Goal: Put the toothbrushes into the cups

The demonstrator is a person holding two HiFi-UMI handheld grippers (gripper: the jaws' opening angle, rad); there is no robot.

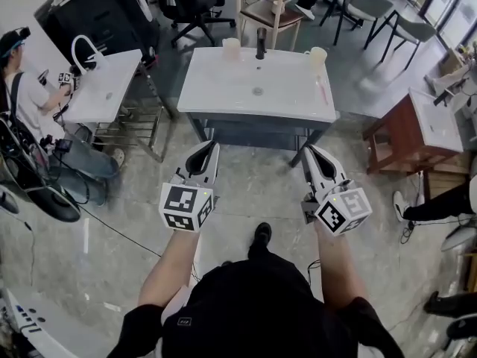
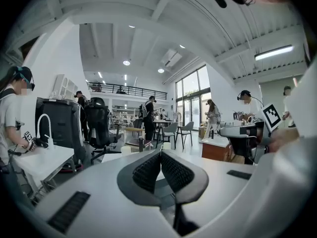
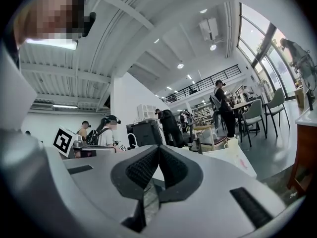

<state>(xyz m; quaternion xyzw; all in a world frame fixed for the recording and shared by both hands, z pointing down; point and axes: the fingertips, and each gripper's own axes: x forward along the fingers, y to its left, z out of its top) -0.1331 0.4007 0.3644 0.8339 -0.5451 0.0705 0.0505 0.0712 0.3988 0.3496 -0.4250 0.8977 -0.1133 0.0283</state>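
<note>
Washbasin [image 1: 223,88]: white. Faucet [image 1: 261,42] at its rear edge: black. Left cup [image 1: 232,48] and right cup [image 1: 316,57] at its rear corners: pale cream. Toothbrush [image 1: 322,92] by its right edge: pink.

**Matt plastic claws, glossy white table**

Smooth, matt white plastic on the shells of the left claw [image 2: 159,152] and the right claw [image 3: 158,148]. Ribbed, matt black pads [image 2: 148,171] inside.

Ahead of both claws, a smooth, glossy white table [image 1: 223,95]. At its far edge, pale smooth cups [image 1: 232,47] and a dark matt tap [image 1: 261,42].

Beneath the claws, a polished, mottled grey stone-look floor [image 1: 253,192] with a faint sheen.

Right of the right claw, a cabinet [image 1: 391,140] of reddish-brown wood, smooth and satin.
</note>
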